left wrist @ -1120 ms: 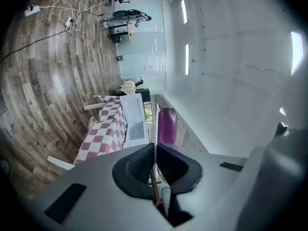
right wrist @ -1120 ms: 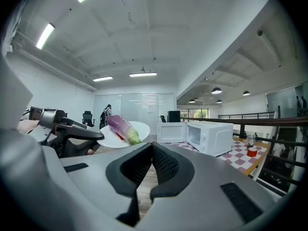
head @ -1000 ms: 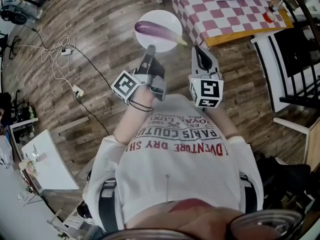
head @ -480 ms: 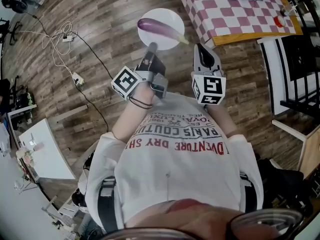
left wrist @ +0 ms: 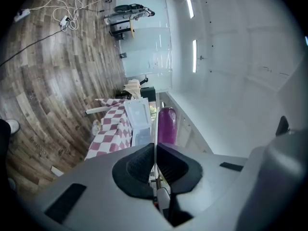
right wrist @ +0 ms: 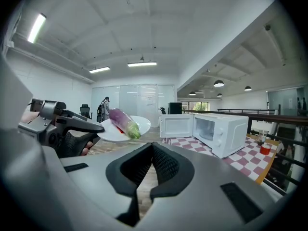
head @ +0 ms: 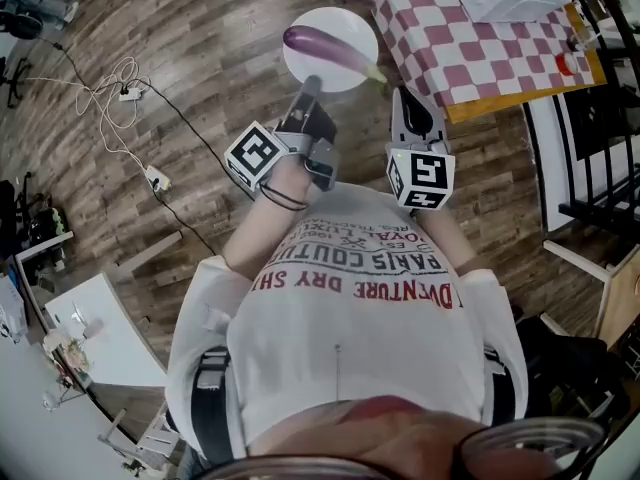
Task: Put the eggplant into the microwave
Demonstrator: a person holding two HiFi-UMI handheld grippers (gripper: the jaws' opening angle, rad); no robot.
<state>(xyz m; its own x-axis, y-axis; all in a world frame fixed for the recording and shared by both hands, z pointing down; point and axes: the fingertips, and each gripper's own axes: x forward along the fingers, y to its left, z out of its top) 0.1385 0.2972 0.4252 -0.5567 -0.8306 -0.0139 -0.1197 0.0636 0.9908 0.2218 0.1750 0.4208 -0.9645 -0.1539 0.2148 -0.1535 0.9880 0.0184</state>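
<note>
The checkered tabletop [head: 470, 43] and the white microwave [right wrist: 219, 131] on it are seen ahead and to the right, the door apparently swung open. The white plate [head: 340, 23] is carried in the air over the wooden floor [head: 200, 48], clamped by its near rim alone between the fingers of the left gripper [head: 307, 86]. The eggplant [head: 325, 50] lies loose across it — nothing is holding it there. Were the plate tilted or swung sharply, the eggplant could be rolled off; so thin a grip (one edge only) could also be lost. The right gripper [head: 402, 98] is empty, its fingers pressed together — no support is offered.
</note>
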